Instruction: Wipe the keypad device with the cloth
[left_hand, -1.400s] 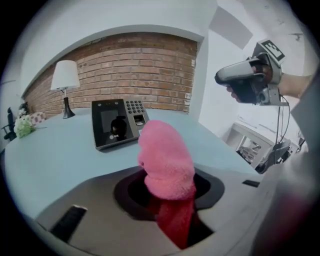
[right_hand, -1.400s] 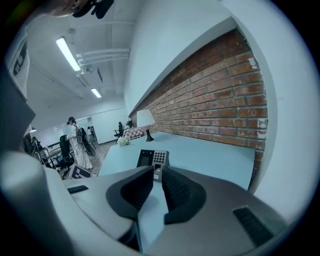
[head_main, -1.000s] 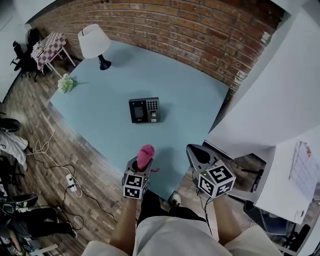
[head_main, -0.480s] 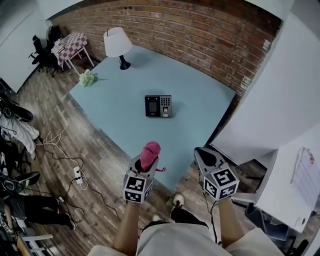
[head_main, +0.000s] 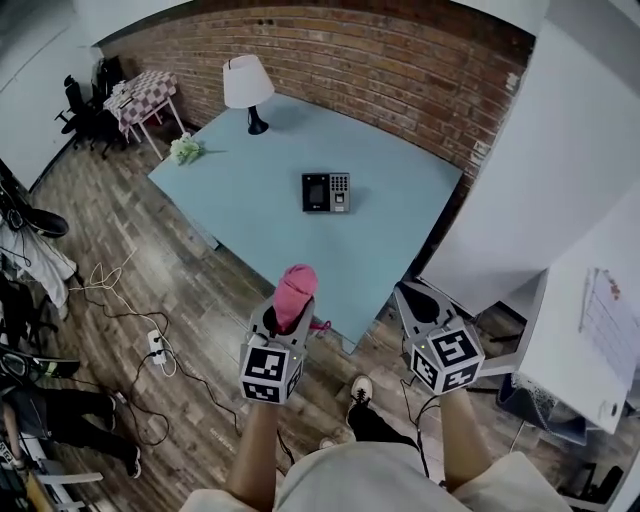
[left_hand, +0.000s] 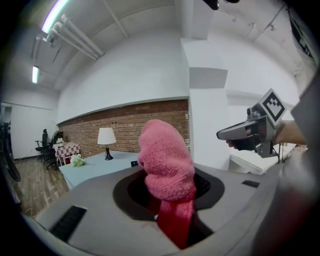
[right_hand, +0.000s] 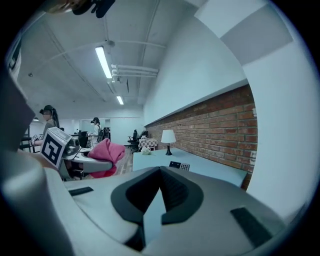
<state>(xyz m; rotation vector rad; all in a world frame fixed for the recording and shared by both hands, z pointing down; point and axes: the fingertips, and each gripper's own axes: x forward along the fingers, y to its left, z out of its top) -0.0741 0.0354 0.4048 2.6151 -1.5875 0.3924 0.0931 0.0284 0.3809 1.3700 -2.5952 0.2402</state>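
The left tool (left_hand: 167, 200) pinches the pink cloth (left_hand: 165, 155); the right tool (right_hand: 152, 200) is pressed together, empty. The keypad device (head_main: 327, 192) lies well ahead on the counter (head_main: 250, 210), unheld: wiping could shove it sideways.

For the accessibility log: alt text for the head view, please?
Seen from above, the left gripper grips a pink cloth by the near corner of a light blue table, with the keypad device lying further up the tabletop. The right gripper is shut and empty; a lamp and flowers sit at the far end.
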